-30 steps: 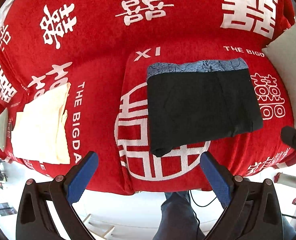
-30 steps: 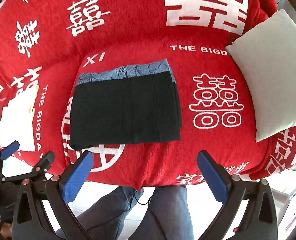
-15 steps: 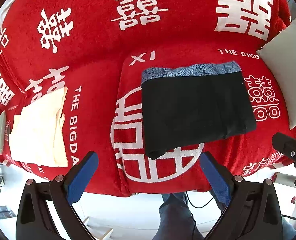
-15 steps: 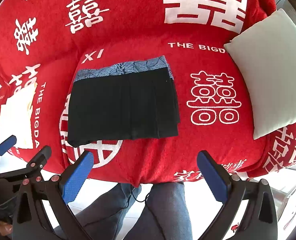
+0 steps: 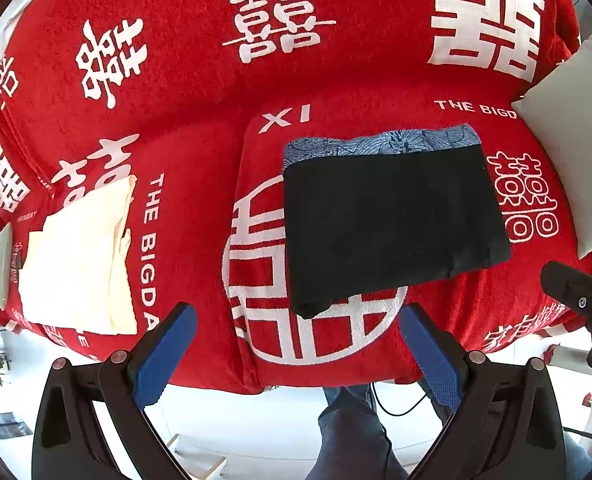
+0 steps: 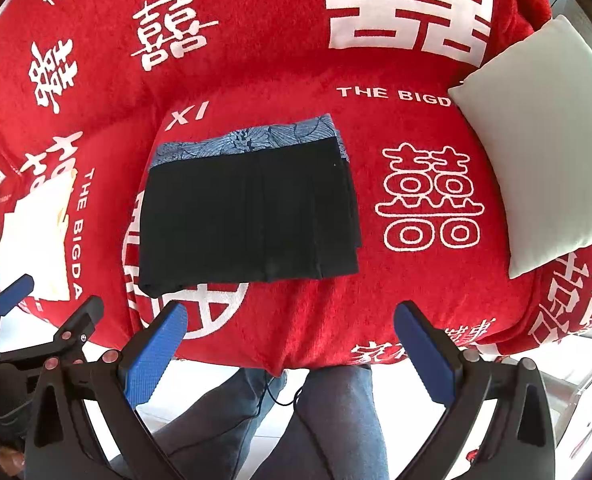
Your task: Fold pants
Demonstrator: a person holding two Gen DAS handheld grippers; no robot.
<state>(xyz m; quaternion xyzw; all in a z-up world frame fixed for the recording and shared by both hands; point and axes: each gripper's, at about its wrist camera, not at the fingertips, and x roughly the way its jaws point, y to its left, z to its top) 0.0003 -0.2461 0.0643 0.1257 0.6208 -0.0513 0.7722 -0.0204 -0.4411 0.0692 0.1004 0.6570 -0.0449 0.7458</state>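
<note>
Black pants (image 5: pixel 392 228), already a neat rectangle over a blue patterned layer (image 6: pixel 247 138) on the red sofa cover (image 6: pixel 376 300), lie untouched, so we hold the left gripper (image 5: pixel 296 344) and right gripper (image 6: pixel 291 344) spread and empty, lifting clear without snagging the near edge.

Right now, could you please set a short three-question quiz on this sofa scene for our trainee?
1. True or false: the folded black pants lie on a blue-patterned cloth.
2. Which lies nearer the pale square cushion: the black pants or the cream folded cloth?
3. Are the left gripper and right gripper open or shut?

Key: 1 true; 2 the black pants; 3 both open, holding nothing.
</note>
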